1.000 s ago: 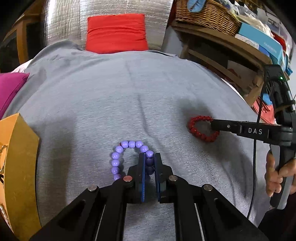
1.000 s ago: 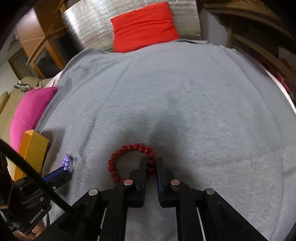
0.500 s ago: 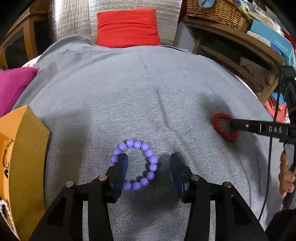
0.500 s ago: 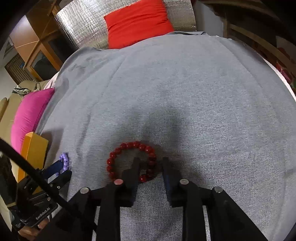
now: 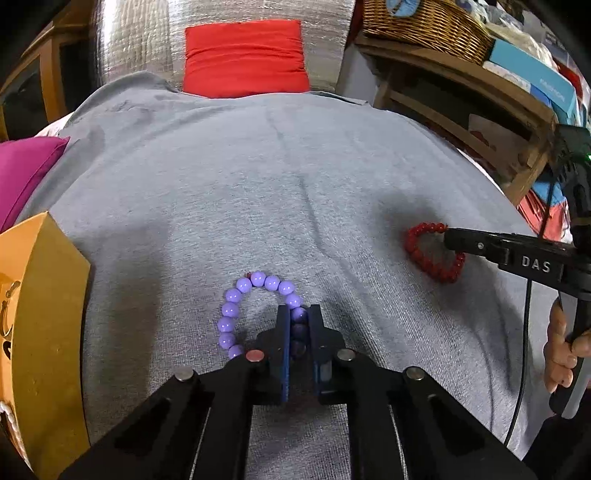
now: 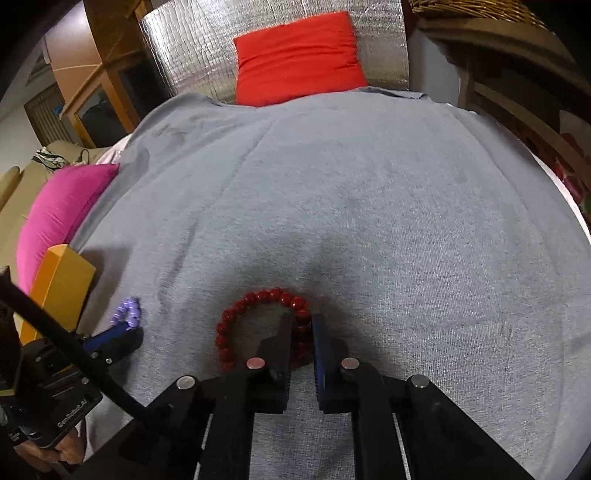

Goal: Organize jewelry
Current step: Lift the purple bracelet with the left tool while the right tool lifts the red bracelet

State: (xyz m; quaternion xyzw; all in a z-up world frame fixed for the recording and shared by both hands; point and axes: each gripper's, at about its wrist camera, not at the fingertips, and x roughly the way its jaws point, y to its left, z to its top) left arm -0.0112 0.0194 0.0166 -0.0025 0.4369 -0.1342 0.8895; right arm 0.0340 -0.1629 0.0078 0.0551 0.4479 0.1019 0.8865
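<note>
A purple bead bracelet [image 5: 236, 306] lies on the grey cloth [image 5: 295, 192], and my left gripper [image 5: 298, 314] is shut on the right side of its loop. Further right, a red bead bracelet [image 5: 424, 254] rests on the same cloth. My right gripper [image 6: 300, 321] is shut on the right side of that red bracelet [image 6: 258, 299]. In the right wrist view the purple bracelet [image 6: 129, 312] shows at the left, in the tip of the other gripper [image 6: 122, 332]. An orange jewelry box [image 5: 40, 317] stands at the left edge of the cloth.
A red cushion [image 5: 245, 59] leans on a silver quilted backing at the far side. A pink cushion [image 6: 62, 210] lies at the left. A wooden shelf with a wicker basket [image 5: 424, 22] and boxes stands at the right. A hand [image 5: 561, 343] grips the right tool's handle.
Both grippers opened over their bracelets half a second ago and have closed again on the right side of each loop. Neither bracelet has left the cloth.
</note>
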